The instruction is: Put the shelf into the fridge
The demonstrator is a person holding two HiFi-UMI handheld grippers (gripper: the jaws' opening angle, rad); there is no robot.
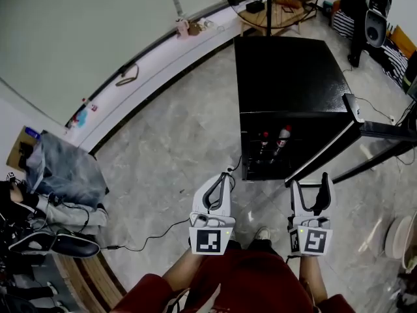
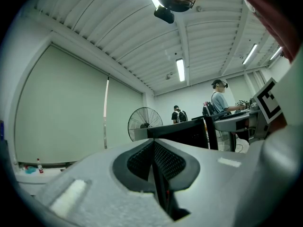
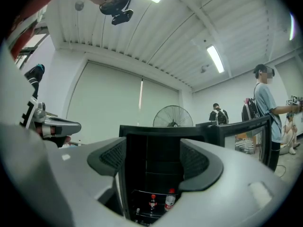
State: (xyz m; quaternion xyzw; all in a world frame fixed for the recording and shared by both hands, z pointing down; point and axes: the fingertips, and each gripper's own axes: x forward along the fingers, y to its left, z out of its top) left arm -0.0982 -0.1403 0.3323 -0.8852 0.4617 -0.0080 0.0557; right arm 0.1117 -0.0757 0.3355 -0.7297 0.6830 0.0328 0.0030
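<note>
Fridge (image 1: pixel 287 77): black, door (image 1: pixel 326 150) swung open, two bottles (image 1: pixel 273 142) inside. It stands on the floor ahead of both grippers, well apart.
Left gripper (image 1: pixel 225 175): jaws together, empty.
Right gripper (image 1: pixel 310 180): jaws wide apart, empty, facing the fridge's open front.

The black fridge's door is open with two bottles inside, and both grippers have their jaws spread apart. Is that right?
Not quite. Only the right gripper has its jaws spread apart; the left gripper view shows the left gripper with its jaws together, nothing between them. The fridge has its door open, with two bottles inside.
</note>
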